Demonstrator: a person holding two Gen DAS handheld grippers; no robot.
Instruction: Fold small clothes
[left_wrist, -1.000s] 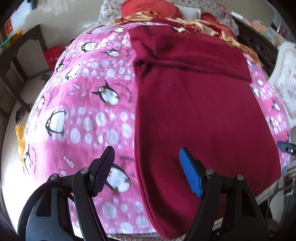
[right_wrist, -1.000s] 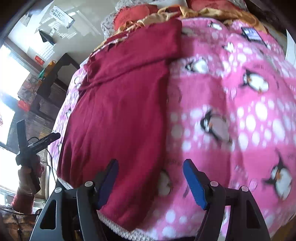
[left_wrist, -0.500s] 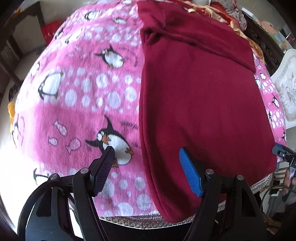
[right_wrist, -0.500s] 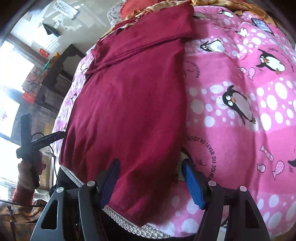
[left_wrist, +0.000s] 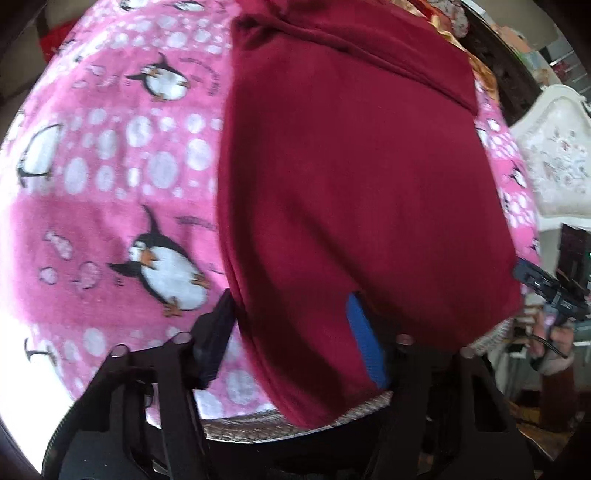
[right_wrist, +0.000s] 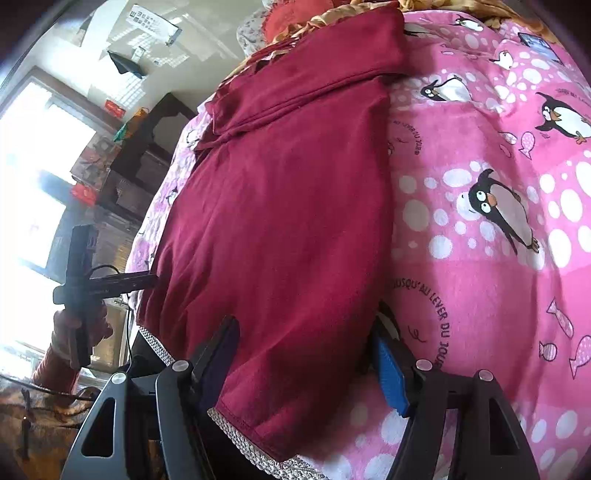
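A dark red garment (left_wrist: 354, 177) lies flat on a pink penguin blanket (left_wrist: 110, 177), its far part folded across. My left gripper (left_wrist: 291, 347) is open, its jaws straddling the garment's near left corner at the blanket's edge. In the right wrist view the same garment (right_wrist: 288, 206) runs down the middle over the blanket (right_wrist: 498, 258). My right gripper (right_wrist: 306, 362) is open, its jaws either side of the garment's near right corner. Neither gripper holds cloth.
The blanket's trimmed edge (right_wrist: 258, 454) drops off right in front of both grippers. A white padded chair (left_wrist: 554, 155) stands to the right. Dark wooden furniture (right_wrist: 147, 155) stands by a bright window to the left. Orange and red bedding (right_wrist: 332, 14) is piled at the far end.
Both grippers have moved forward and down to the garment's near hem. Each now straddles a near corner, where before they hovered short of it.
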